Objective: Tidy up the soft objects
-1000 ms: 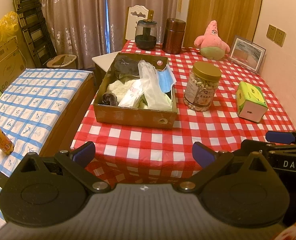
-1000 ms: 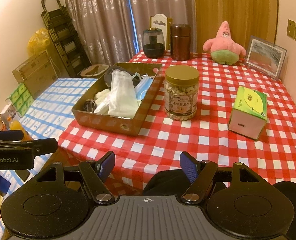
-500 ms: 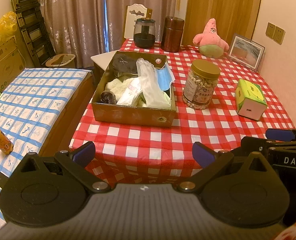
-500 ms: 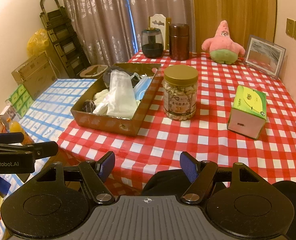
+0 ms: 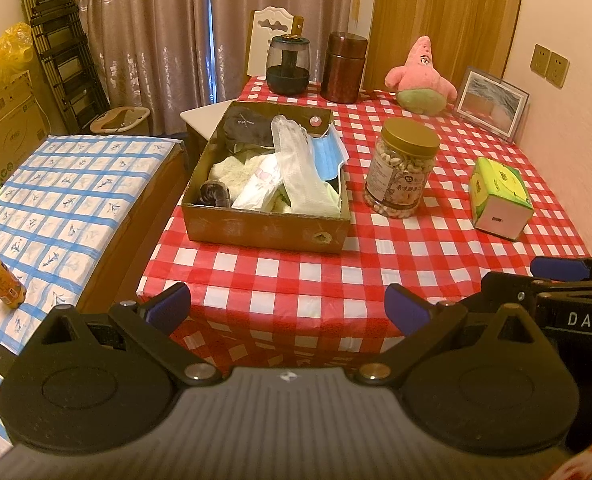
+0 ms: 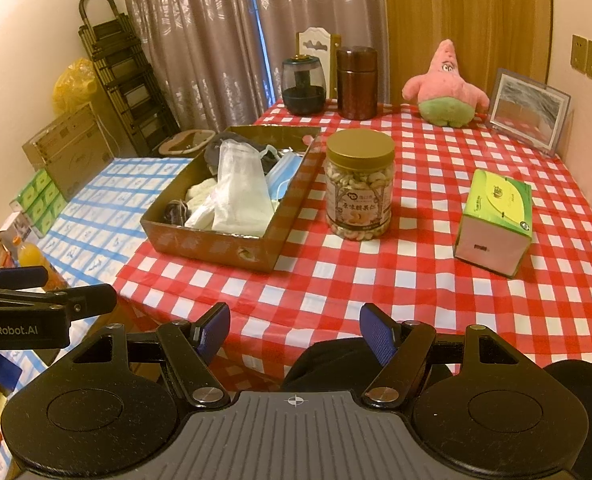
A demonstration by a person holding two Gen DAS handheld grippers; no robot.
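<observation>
A brown cardboard box [image 5: 264,232] [image 6: 216,246] sits on the red checked table, filled with soft things: a white plastic bag [image 5: 299,172] [image 6: 240,196], a blue face mask [image 5: 327,158], a dark cloth [image 5: 248,128] and pale cloths. A pink starfish plush [image 5: 419,76] [image 6: 447,88] sits at the far side of the table. My left gripper [image 5: 288,308] is open and empty off the table's near edge. My right gripper [image 6: 296,330] is open and empty at the near edge, to the right of the left one.
A nut jar [image 5: 403,172] [image 6: 357,184], a green tissue box [image 5: 499,196] [image 6: 495,220], a picture frame [image 5: 491,102], a dark glass jar [image 5: 288,64] and a brown canister [image 5: 343,66] stand on the table. A blue-checked low surface [image 5: 68,200] with an orange bottle [image 5: 0,276] lies left.
Both grippers have pulled back slightly from the table, so the box and jar look a little farther off. Both stay open and empty.
</observation>
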